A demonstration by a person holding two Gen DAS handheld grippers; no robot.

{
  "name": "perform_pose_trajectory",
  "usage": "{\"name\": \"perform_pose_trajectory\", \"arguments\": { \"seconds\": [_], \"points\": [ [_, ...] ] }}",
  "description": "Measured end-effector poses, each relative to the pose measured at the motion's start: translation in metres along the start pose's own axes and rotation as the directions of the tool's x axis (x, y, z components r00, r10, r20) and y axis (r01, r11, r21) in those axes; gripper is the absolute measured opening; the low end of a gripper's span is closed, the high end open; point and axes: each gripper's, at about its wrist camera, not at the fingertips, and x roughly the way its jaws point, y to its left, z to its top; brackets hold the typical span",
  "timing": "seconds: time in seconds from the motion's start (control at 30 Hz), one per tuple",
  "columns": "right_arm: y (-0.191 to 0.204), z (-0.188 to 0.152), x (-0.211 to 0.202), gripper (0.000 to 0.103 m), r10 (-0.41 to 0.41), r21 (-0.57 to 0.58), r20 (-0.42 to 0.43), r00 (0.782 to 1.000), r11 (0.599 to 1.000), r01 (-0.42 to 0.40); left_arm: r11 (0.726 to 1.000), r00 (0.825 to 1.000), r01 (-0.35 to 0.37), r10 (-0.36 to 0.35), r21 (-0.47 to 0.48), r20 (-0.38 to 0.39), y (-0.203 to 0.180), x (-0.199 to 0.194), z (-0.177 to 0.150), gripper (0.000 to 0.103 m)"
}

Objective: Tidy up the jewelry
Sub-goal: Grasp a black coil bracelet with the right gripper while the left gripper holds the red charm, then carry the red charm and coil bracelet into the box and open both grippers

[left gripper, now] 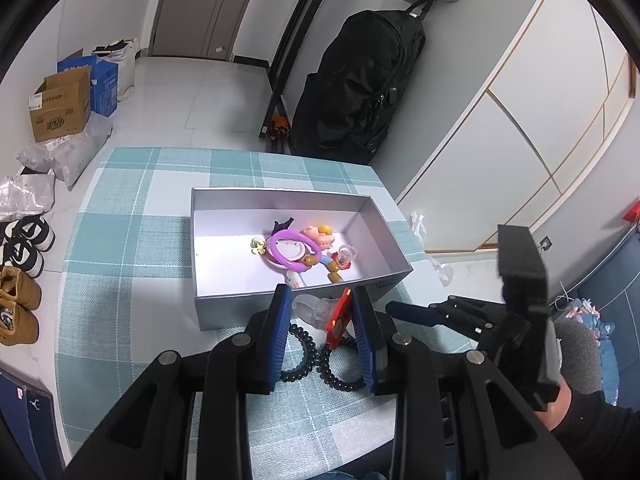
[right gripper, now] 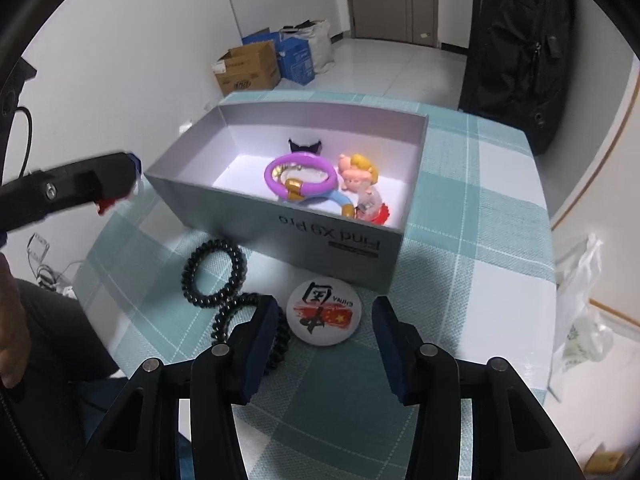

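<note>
Left wrist view: the left gripper holds a small red charm with a clear plastic piece; the jaws are closed on it, just short of the box near wall. The charm sits against the right finger and looks tilted, so the hold seems off-centre. Inside the box lie a purple ring, a pink figure and other small trinkets, gathered toward the right half. Black coil bands lie on the checked cloth below the fingers. To do this step well, the charm should be carried over the near wall with room to spare, then lowered toward the bare left part of the floor before letting go, so that it does not bounce off the pile. A slow release seems wise, since the grip looks slight.

Right wrist view: the right gripper has its jaws wide open, with nothing between them, poised over a round badge that lies flat on the cloth, just beside the box's printed wall. The coil bands lie by the left finger, one loop partly under it. The left gripper shows at the left edge, a bit of red at its tip. The badge is thin and flat, so the fingers would likely need to come low and straddle its rim, clear of the coil.
</note>
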Motion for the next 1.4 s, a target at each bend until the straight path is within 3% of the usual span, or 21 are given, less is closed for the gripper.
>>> {"name": "perform_pose_trajectory", "arguments": {
  "seconds": [0.17, 0.27, 0.4, 0.6, 0.73, 0.83, 0.93, 1.13, 1.4],
  "points": [
    [0.007, -0.003, 0.002, 0.043, -0.040, -0.025, 0.001, 0.999, 0.999, 0.040, 1.000, 1.000, -0.001, 0.001, 0.002, -0.002, -0.001, 0.001, 0.000, 0.025],
    [0.005, -0.002, -0.004, 0.042, -0.014, -0.006, 0.019, 1.000, 1.000, 0.014, 1.000, 1.000, -0.008, 0.008, 0.004, 0.000, -0.001, 0.001, 0.000, 0.025],
    [0.023, -0.004, -0.010, 0.042, 0.041, -0.085, 0.031, 0.999, 0.996, -0.038, 1.000, 1.000, -0.008, 0.008, -0.021, 0.007, 0.005, -0.001, 0.001, 0.025],
    [0.051, -0.010, 0.001, 0.023, -0.008, -0.222, -0.003, 1.000, 0.975, 0.007, 0.999, 1.000, -0.013, 0.014, -0.044, 0.016, 0.011, -0.003, 0.002, 0.025],
    [0.062, -0.012, 0.008, 0.020, -0.072, -0.278, -0.001, 0.997, 0.958, 0.069, 0.999, 1.000, -0.016, 0.016, -0.040, 0.012, 0.012, -0.003, 0.002, 0.025],
    [0.065, -0.008, 0.012, 0.010, -0.071, -0.288, -0.011, 0.997, 0.956, 0.064, 0.999, 1.000, -0.020, 0.020, -0.033, 0.007, 0.012, -0.002, 0.002, 0.025],
    [0.074, -0.010, 0.012, 0.008, -0.090, -0.319, -0.007, 0.996, 0.944, 0.083, 0.999, 1.000, -0.022, 0.022, -0.033, 0.009, 0.012, -0.003, 0.002, 0.025],
    [0.066, -0.009, -0.008, 0.008, 0.010, -0.227, 0.019, 1.000, 0.974, -0.005, 0.999, 0.999, -0.014, 0.017, -0.046, 0.048, 0.014, -0.011, 0.005, 0.025],
    [0.034, 0.015, -0.048, 0.008, 0.130, -0.033, 0.166, 0.978, 0.991, -0.126, 0.998, 0.996, -0.005, 0.010, -0.057, 0.085, 0.017, -0.008, 0.015, 0.025]
  ]
}}
